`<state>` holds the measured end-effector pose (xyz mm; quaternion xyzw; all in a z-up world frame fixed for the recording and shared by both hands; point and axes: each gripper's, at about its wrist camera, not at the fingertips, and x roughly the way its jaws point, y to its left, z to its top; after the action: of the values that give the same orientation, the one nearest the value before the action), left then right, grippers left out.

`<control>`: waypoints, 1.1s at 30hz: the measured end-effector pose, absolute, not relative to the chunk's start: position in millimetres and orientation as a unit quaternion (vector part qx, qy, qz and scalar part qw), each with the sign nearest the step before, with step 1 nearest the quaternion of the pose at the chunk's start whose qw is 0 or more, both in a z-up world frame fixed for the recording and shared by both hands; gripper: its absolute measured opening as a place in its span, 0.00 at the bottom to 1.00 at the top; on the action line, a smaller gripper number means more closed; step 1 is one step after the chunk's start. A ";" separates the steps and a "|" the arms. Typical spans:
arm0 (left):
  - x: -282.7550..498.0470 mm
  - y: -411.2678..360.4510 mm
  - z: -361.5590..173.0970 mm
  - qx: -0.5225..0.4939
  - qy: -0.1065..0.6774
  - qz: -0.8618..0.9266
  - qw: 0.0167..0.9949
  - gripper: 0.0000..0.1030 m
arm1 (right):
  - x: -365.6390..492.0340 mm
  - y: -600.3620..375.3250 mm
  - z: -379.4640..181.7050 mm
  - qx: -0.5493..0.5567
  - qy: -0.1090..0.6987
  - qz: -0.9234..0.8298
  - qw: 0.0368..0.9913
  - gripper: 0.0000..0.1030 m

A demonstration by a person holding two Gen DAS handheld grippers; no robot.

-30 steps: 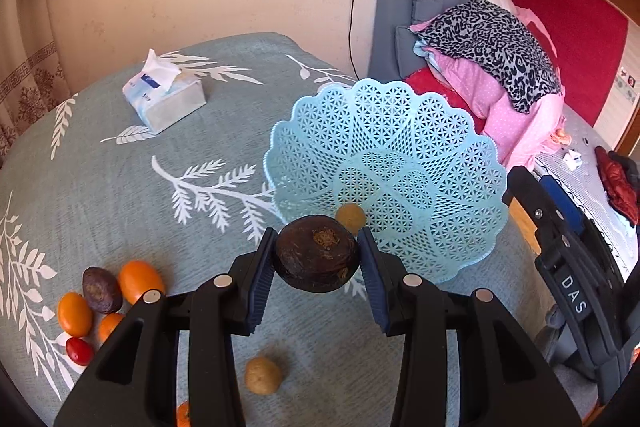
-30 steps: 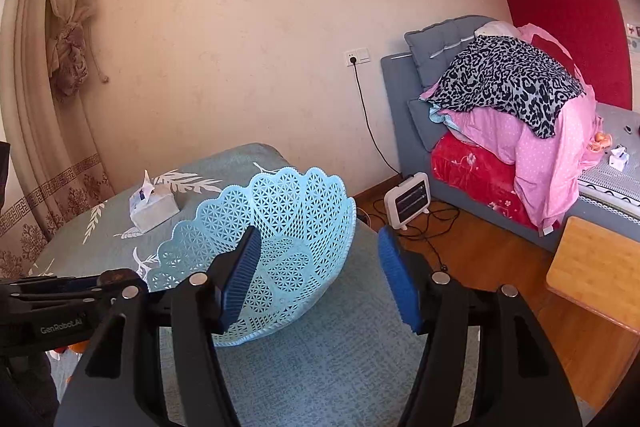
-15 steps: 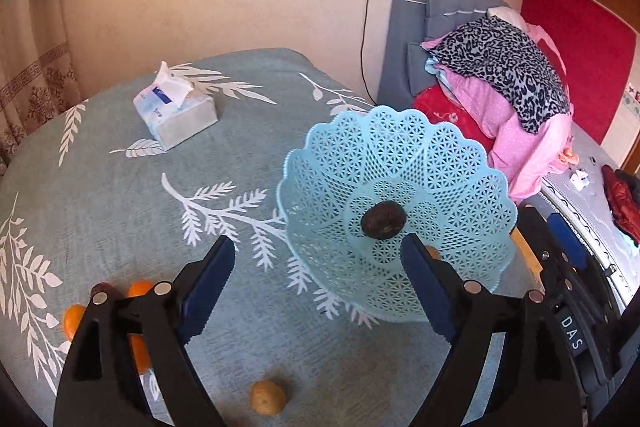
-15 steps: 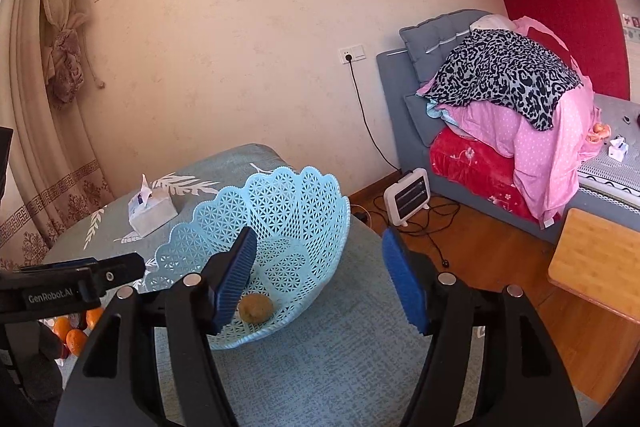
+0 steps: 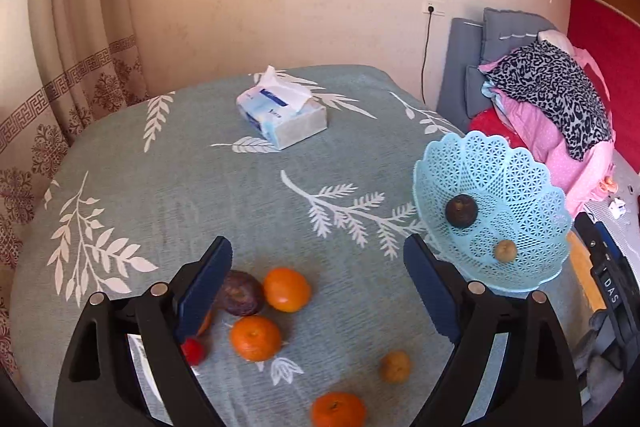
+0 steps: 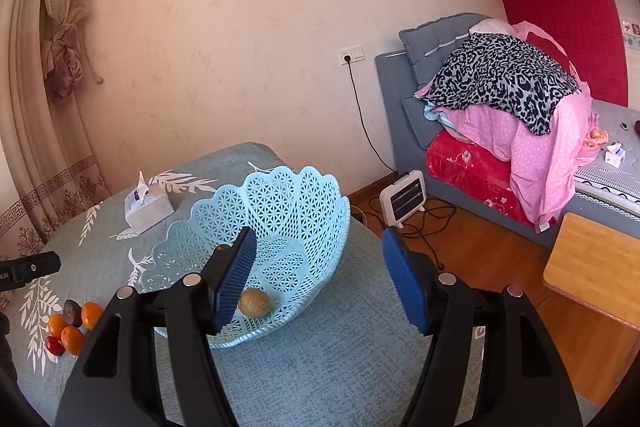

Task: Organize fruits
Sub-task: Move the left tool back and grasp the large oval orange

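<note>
A light blue lattice basket (image 5: 516,187) stands at the table's right edge and holds a dark round fruit (image 5: 461,211) and a small tan fruit (image 5: 505,250). My left gripper (image 5: 318,291) is open and empty above loose fruit on the cloth: a dark fruit (image 5: 242,293), three oranges (image 5: 287,289) (image 5: 255,337) (image 5: 338,409), a red fruit (image 5: 193,350) and a tan fruit (image 5: 395,366). My right gripper (image 6: 316,281) is open and empty just in front of the basket (image 6: 304,195), with the tan fruit (image 6: 253,302) by its left finger.
A tissue box (image 5: 282,115) sits at the far middle of the table (image 5: 160,167). A bed with piled clothes (image 6: 508,99), a small heater (image 6: 402,197) and a wooden stool (image 6: 596,267) stand to the right, beyond the table edge.
My left gripper opened and dropped the dark fruit into the basket, then swung back left over the loose fruit. My right gripper stayed open near the basket.
</note>
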<state>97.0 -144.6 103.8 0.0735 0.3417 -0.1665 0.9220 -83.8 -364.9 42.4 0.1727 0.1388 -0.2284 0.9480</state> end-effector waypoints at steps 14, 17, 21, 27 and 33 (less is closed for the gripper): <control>114.6 -46.4 82.6 0.016 0.378 -0.075 0.923 0.84 | -80.1 -357.3 42.9 0.152 0.146 -0.237 0.948 0.67; 117.9 -40.0 72.8 0.015 0.389 -0.073 0.918 0.84 | -78.6 -355.4 43.2 0.148 0.147 -0.240 0.948 0.67; 124.2 -36.0 56.8 0.014 0.406 -0.074 0.911 0.82 | -78.0 -354.7 43.9 0.144 0.148 -0.242 0.948 0.67; 137.8 -31.8 32.0 0.010 0.433 -0.072 0.898 0.74 | -75.8 -352.1 44.3 0.136 0.150 -0.245 0.948 0.67; 143.7 -33.3 20.5 0.007 0.444 -0.081 0.892 0.73 | -75.7 -351.4 44.2 0.131 0.152 -0.246 0.948 0.68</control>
<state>143.7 -33.3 20.5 0.0073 0.4441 -0.0814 0.8923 -75.7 -351.4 44.2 0.1306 0.1524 -0.2461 0.9482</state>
